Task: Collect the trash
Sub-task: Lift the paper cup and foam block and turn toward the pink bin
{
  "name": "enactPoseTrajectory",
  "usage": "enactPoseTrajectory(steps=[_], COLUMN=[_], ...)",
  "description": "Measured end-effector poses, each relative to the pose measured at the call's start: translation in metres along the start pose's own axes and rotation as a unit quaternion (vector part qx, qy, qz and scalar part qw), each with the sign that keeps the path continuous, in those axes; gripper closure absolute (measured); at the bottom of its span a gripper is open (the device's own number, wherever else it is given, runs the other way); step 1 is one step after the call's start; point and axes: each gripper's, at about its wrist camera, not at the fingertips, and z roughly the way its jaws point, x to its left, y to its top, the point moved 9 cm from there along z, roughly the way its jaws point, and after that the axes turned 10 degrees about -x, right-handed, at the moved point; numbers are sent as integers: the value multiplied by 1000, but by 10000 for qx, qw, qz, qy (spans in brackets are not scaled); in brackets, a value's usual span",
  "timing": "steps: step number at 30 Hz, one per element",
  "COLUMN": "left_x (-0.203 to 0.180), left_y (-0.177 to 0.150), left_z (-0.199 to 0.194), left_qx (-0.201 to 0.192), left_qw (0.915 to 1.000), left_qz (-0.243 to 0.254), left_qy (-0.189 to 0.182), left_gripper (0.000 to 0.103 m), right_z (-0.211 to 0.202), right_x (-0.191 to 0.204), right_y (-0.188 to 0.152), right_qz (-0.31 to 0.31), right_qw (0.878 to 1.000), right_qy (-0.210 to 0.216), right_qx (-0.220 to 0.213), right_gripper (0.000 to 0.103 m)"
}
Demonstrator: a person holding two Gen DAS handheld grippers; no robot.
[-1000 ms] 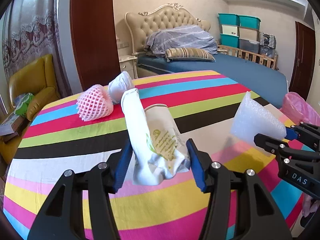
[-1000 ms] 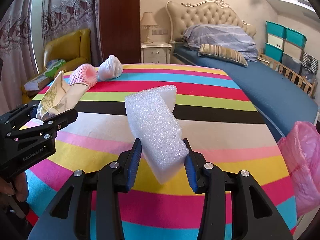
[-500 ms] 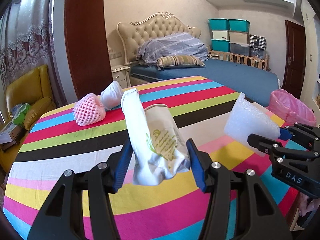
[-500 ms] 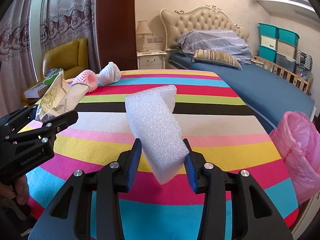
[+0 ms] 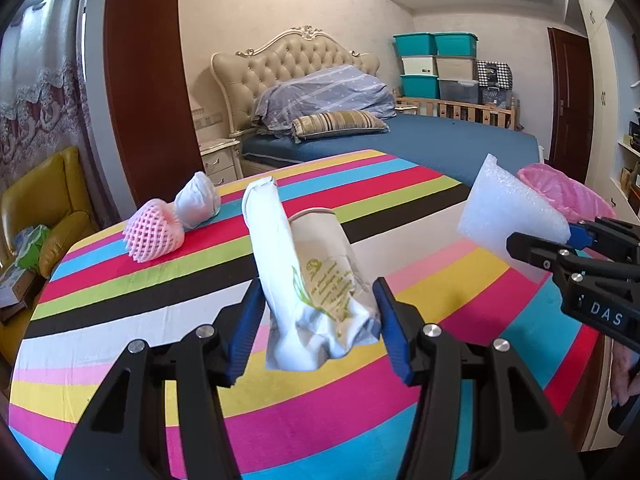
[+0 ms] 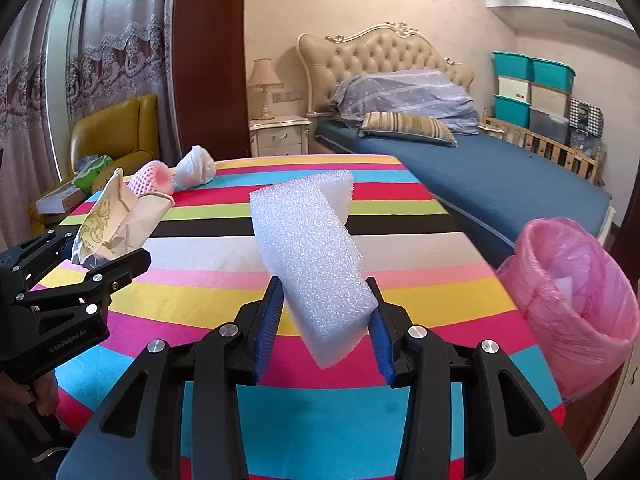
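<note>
Foam filled our right gripper (image 6: 325, 320): its jaws pinched the lower end of a white foam block (image 6: 308, 248), which stood up and away from them, clear of the striped bench (image 6: 400, 208). Our left gripper (image 5: 316, 324) had its jaws closed on a crumpled paper cup (image 5: 328, 264) bundled with a white wrapper (image 5: 268, 240), both lifted off the cloth.

Over the last second neither grip altered; the jaws kept the same hold on the same pieces. What changed was the setting around them. Both hands had travelled across the bench, and the pink-lined trash bin (image 6: 572, 300), earlier cut off at the right margin of the right wrist view, now sat fully in view just right of the right jaws, beside the bench edge, its mouth open. In the left wrist view the pink liner (image 5: 560, 192) had likewise come out from behind the foam.

We judged this the carry stage, with the foam nearest to being dropped and the cup bundle to follow. Far ahead of the left jaws, to their left, a pink foam fruit net (image 5: 154, 228) and a white crumpled wad (image 5: 198, 200) lay touching on the bench, uncollected, so another trip seemed needed.
</note>
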Motion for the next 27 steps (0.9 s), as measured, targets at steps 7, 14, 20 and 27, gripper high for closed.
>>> enactPoseTrajectory(steps=[7, 14, 20, 27], left_x=[-26, -68, -107, -165], left_y=[12, 30, 43, 63], left_z=[2, 10, 18, 29], left_qx=[-20, -13, 36, 44], left_qw=[9995, 9972, 9935, 9859], left_qz=[52, 121, 232, 498], left_qy=[-311, -742, -1116, -1599], left_gripper=[49, 49, 49, 49], right_z=[-13, -27, -45, -64], right_x=[-24, -47, -81, -137], right_y=[3, 7, 13, 9], right_qz=[93, 86, 93, 267], right_qw=[9997, 9987, 9964, 9911], right_qy=[-191, -446, -767, -1256], right_qx=[-94, -218, -338, -344], right_gripper=[63, 63, 63, 63])
